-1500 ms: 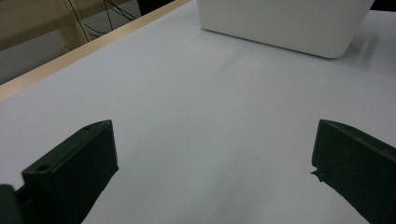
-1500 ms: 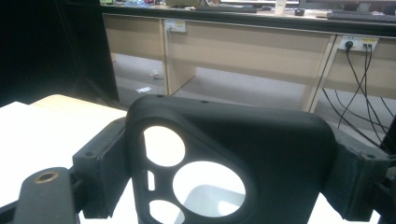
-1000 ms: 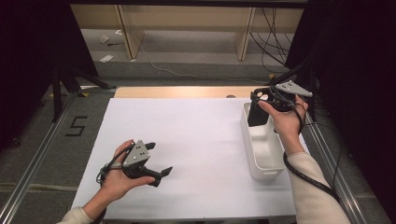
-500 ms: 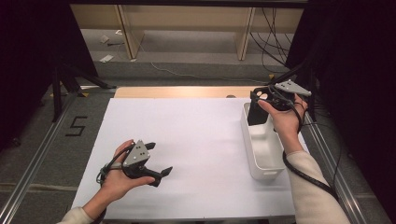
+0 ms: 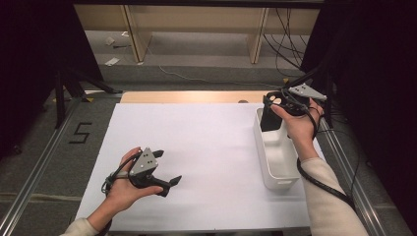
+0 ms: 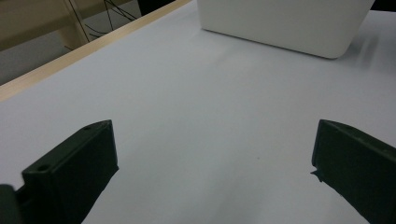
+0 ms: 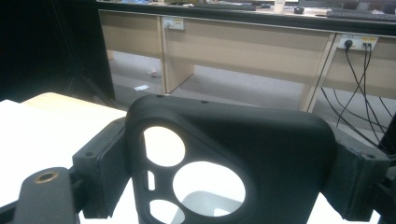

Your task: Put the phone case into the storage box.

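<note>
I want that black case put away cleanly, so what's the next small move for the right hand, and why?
Probably lower it a little. The right gripper clamps the black case upright over the far end of the white bin; it likely needs to sink inside before release. The left gripper rests open on the table.

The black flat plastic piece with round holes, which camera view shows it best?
The right gripper view: the black flat plastic piece with round holes sits large between the right claw's jaws, cutouts clear. The high view shows it small and dark above the white rectangular plastic bin.
</note>
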